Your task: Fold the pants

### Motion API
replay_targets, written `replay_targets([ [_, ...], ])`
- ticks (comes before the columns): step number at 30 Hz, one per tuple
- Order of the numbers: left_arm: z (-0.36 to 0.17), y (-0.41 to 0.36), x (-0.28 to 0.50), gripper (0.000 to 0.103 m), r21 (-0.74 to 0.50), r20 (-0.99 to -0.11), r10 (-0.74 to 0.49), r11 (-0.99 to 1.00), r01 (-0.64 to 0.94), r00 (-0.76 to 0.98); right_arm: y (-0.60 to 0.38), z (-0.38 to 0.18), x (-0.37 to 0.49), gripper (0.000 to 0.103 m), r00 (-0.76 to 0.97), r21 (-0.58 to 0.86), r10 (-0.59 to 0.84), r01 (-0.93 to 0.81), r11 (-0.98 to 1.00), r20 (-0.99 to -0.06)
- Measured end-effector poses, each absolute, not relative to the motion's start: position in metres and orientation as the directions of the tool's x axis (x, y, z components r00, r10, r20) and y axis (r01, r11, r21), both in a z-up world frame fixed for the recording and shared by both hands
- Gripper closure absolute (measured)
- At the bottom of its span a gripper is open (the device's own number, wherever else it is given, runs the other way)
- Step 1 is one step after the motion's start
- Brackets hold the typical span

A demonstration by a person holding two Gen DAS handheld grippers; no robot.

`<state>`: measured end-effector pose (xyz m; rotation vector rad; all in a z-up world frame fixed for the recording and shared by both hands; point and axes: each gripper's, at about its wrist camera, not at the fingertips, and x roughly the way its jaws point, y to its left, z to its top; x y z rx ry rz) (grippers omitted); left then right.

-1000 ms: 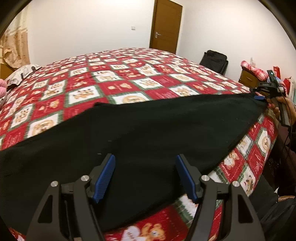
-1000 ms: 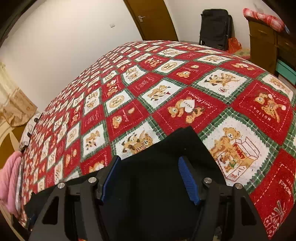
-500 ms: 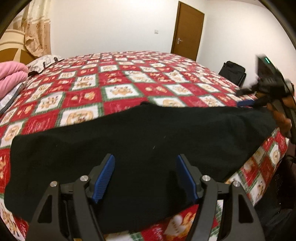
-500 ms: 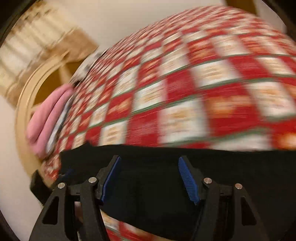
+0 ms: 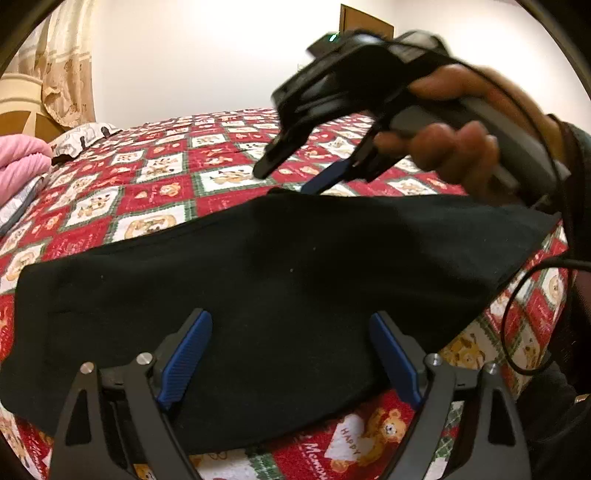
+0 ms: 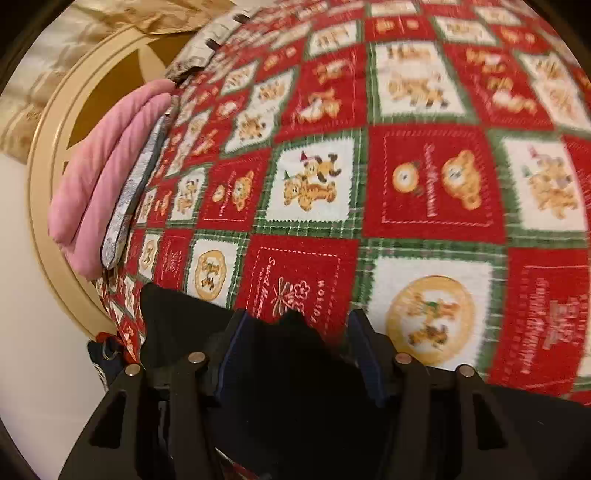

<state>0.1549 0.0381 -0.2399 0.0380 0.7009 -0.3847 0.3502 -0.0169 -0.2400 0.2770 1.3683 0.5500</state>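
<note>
Where the bed (image 5: 155, 192) fills both views, its red, white and green patchwork bedspread (image 6: 436, 184) of bear prints runs back to a cream wall (image 5: 192, 55) and a brown door (image 5: 365, 23). A rounded cream and brown headboard (image 6: 48, 155) stands at the head end, with a patterned curtain (image 5: 62, 74) beside it in the left wrist view. A folded pink blanket (image 6: 107, 173) lies against the headboard, and a grey printed pillow (image 5: 85, 134) sits just beside it.

The black pants (image 5: 266, 288) lie spread flat in a long band across the near edge of the bed, on top of the bedspread — one end toward the headboard, the other toward the right.

The right gripper (image 5: 291, 173), held in the person's right hand (image 5: 454, 147), hangs blurred over the far edge of the pants. In its own view a bunch of black cloth rises between its blue fingers (image 6: 231, 354), which stand a little apart around it; whether they actually pinch the cloth I cannot tell. A black cable (image 5: 517, 295) loops down from it at the right.

The left gripper (image 5: 290, 354) sits low over the near edge of the pants, its blue-padded fingers (image 5: 184, 358) spread wide with nothing between them but the flat cloth below.
</note>
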Motion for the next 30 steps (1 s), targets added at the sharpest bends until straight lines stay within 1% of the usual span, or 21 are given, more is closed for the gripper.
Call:
replay_targets([
  [1,-0.240,0.040,0.155,0.013,-0.108,-0.631,-0.344,0.927,0.360,0.696,-0.014,-0.245,0.352,0.058,0.085,0.506,0.529,-0.200,0.839,-0.844],
  [4,-0.241,0.041,0.155,0.013,-0.118,-0.627,-0.357,0.922,0.368,0.693,-0.008,-0.252,0.354,0.080,0.059,0.515,0.535,-0.202,0.833,-0.843],
  [5,-0.241,0.040,0.154,0.013,-0.117,-0.625,-0.359,0.921,0.371,0.694,-0.008,-0.252,0.355,0.094,0.064,0.512,0.532,-0.200,0.836,-0.844],
  [8,-0.243,0.037,0.152,0.010,-0.095,-0.623,-0.353,0.920,0.380,0.698,-0.009,-0.248,0.353,0.098,0.105,0.482,0.514,-0.227,0.846,-0.852],
  [11,-0.244,0.033,0.149,0.007,-0.072,-0.623,-0.342,0.920,0.384,0.703,-0.006,-0.251,0.354,0.099,0.120,0.456,0.493,-0.244,0.856,-0.862],
  [13,-0.245,0.032,0.148,0.006,-0.060,-0.621,-0.340,0.919,0.390,0.706,-0.003,-0.254,0.355,0.100,0.144,0.427,0.473,-0.266,0.864,-0.869],
  [15,-0.244,0.032,0.148,0.006,-0.060,-0.622,-0.336,0.921,0.385,0.707,-0.003,-0.257,0.357,0.100,0.145,0.431,0.476,-0.262,0.864,-0.867],
  [16,-0.242,0.032,0.149,0.006,-0.063,-0.623,-0.334,0.923,0.380,0.707,0.000,-0.253,0.355,0.100,0.154,0.415,0.472,-0.295,0.861,-0.868],
  [18,-0.240,0.032,0.149,0.006,-0.062,-0.630,-0.325,0.926,0.372,0.705,-0.002,-0.241,0.349,0.098,0.199,0.375,0.451,-0.326,0.868,-0.870],
  [19,-0.240,0.031,0.148,0.006,-0.057,-0.634,-0.316,0.930,0.364,0.706,-0.007,-0.233,0.344,0.098,0.247,0.327,0.416,-0.330,0.885,-0.876],
  [20,-0.239,0.030,0.149,0.006,-0.055,-0.639,-0.306,0.933,0.355,0.706,-0.011,-0.227,0.340,0.093,0.270,0.306,0.402,-0.335,0.891,-0.875],
  [21,-0.239,0.030,0.149,0.006,-0.057,-0.643,-0.300,0.936,0.347,0.704,-0.018,-0.218,0.332,0.075,0.298,0.279,0.390,-0.353,0.893,-0.871],
  [22,-0.239,0.030,0.149,0.006,-0.059,-0.646,-0.296,0.938,0.341,0.703,-0.026,-0.211,0.322,0.063,0.316,0.262,0.386,-0.369,0.892,-0.867],
  [23,-0.239,0.028,0.150,0.006,-0.056,-0.651,-0.288,0.941,0.334,0.702,-0.033,-0.207,0.315,0.043,0.322,0.262,0.389,-0.374,0.890,-0.863],
  [24,-0.240,0.027,0.150,0.006,-0.049,-0.654,-0.282,0.942,0.332,0.702,-0.043,-0.202,0.303,0.040,0.340,0.262,0.394,-0.372,0.890,-0.854],
  [26,-0.241,0.024,0.150,0.006,-0.029,-0.659,-0.263,0.945,0.326,0.705,-0.058,-0.198,0.283,0.040,0.365,0.247,0.389,-0.379,0.892,-0.846],
  [30,-0.241,0.022,0.149,0.005,-0.018,-0.666,-0.246,0.949,0.315,0.705,-0.079,-0.197,0.240,0.040,0.453,0.099,0.270,-0.367,0.925,-0.850],
])
